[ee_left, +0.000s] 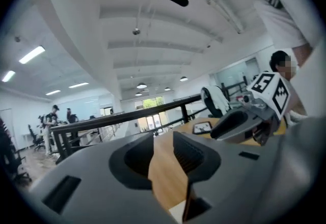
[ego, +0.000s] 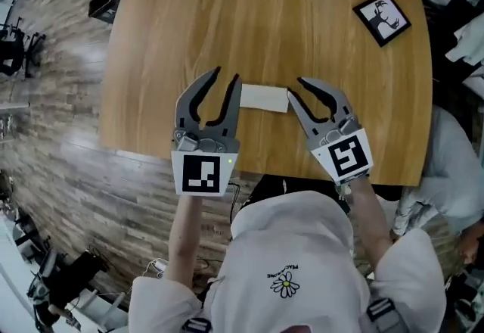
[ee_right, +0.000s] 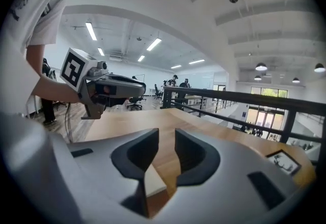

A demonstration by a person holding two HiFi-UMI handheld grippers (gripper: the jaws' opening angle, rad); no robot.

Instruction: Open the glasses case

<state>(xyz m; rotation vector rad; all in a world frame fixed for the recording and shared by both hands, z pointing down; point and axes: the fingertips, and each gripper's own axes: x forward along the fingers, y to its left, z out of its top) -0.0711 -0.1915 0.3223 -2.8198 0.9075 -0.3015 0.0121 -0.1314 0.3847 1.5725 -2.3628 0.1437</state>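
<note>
Left gripper (ego: 227,76), closed glasses case (ego: 265,98) on table (ego: 265,14)

Honey-brown wood grain on the table (ego: 265,14); the glasses case (ego: 264,97) pale cream; left gripper (ego: 227,76) and right gripper (ego: 295,86) grey, black-lined, each with a black-and-white square marker; black-framed white card (ego: 383,18).

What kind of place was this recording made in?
Probably a large open-plan office or lab: ceiling strip lights, office chairs beyond a black railing, and a wooden table as the workplace.
</note>
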